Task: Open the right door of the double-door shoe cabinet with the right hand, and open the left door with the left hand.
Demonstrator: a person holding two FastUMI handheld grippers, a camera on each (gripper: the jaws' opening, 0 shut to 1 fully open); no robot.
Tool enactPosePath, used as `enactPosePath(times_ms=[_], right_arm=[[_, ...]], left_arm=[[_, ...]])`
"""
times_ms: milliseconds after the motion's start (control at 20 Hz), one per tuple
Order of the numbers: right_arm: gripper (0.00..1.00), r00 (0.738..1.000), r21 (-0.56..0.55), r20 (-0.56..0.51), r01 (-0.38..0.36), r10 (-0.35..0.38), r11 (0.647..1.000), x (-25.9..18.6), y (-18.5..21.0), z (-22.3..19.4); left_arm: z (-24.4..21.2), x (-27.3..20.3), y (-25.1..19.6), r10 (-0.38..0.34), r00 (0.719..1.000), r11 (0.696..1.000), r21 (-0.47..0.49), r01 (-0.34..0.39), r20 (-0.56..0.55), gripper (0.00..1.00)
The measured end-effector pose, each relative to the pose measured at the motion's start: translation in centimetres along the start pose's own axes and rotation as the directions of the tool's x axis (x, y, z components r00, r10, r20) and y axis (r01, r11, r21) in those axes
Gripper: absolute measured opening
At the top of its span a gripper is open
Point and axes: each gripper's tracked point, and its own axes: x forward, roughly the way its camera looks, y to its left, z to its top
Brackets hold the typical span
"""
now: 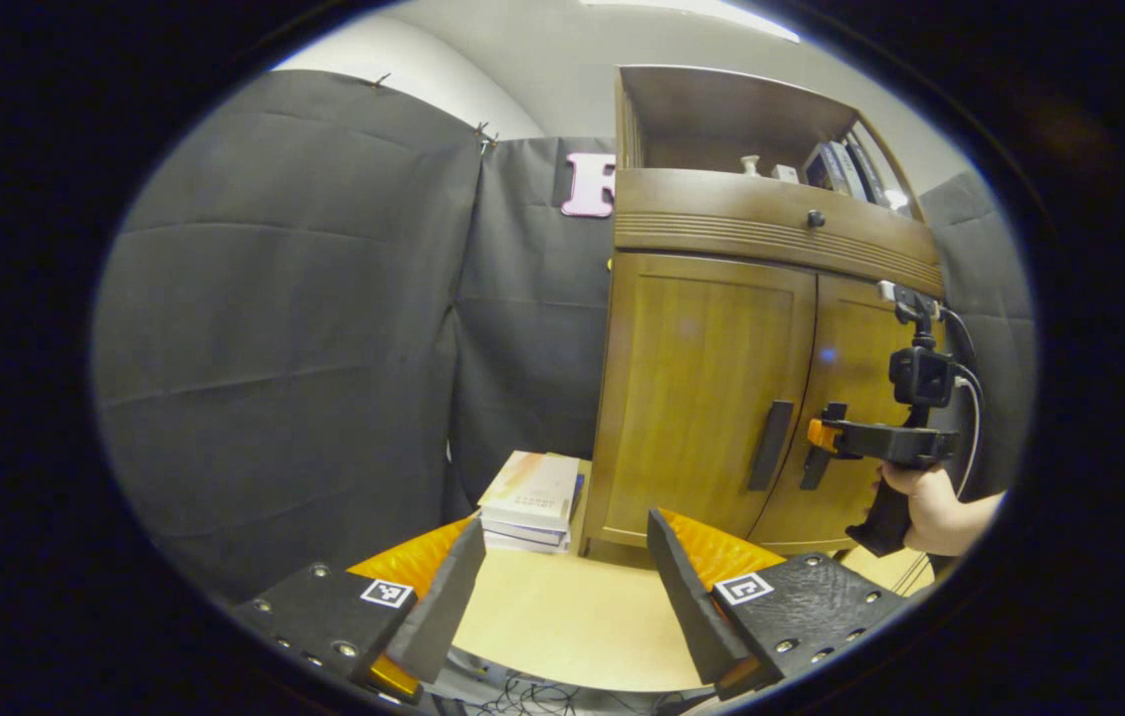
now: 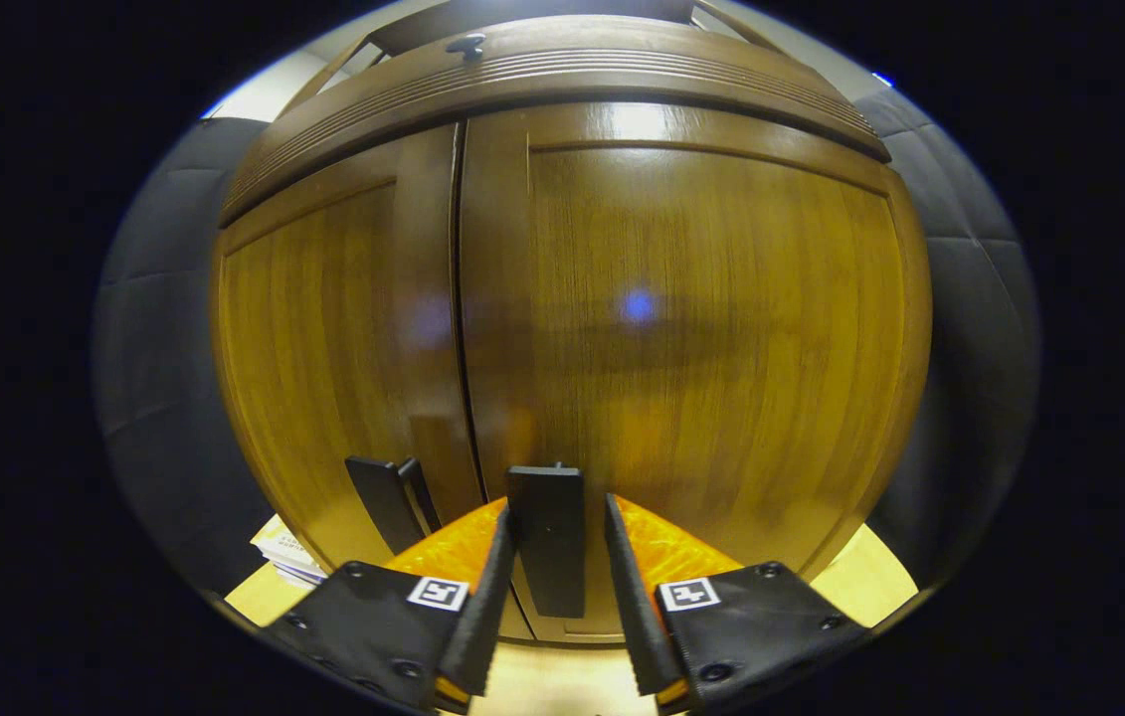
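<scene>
Dark cloth walls close in the booth, and the shoe cabinet (image 1: 751,388) stands on a pale floor with both doors closed; taking the right door's handle (image 2: 547,542) as landmark, it is an upright bar running top to bottom, just right of the centre seam, with the left door's handle (image 2: 385,500) just across that seam; the right gripper (image 2: 554,587) straddles the landmark, one finger either side, jaws parted and, as far as I can judge, not yet pressing on it; the left gripper (image 1: 562,582) hangs wide open, well back from the landmark and left of it, holding nothing; the left gripper view adds the hand (image 1: 930,502) on the right gripper and a stack of books (image 1: 532,502) beside the cabinet; the right gripper view gives the finger-to-handle fit close up
</scene>
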Motion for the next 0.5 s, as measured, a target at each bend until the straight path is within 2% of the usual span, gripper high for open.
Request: enactPosePath(times_ms=[200, 350, 450, 500], right_arm=[[0.35, 1.000, -0.011, -0.021, 0.010, -0.011, 1.000, 0.9, 0.4, -0.6], [0.29, 0.999, 0.000, -0.034, 0.000, 0.000, 1.000, 0.4, 0.5, -0.6], [0.30, 0.999, -0.011, -0.040, -0.018, 0.018, 1.000, 0.4, 0.4, -0.7], [0.26, 0.999, 0.000, -0.040, -0.024, 0.024, 1.000, 0.2, 0.5, -0.4]], left_arm=[[-0.1, 0.0, -1.3, -0.008, 1.000, 1.000, 0.009, 0.008, -0.010, 0.96], [-0.1, -0.7, -1.5, -0.024, 1.000, 1.000, 0.004, 0.024, -0.009, 0.96], [-0.2, -1.0, -1.5, -0.029, 1.000, 1.000, 0.002, 0.030, -0.011, 0.96], [-0.2, -1.2, -1.5, -0.032, 0.999, 0.999, 0.002, 0.032, -0.010, 0.96]])
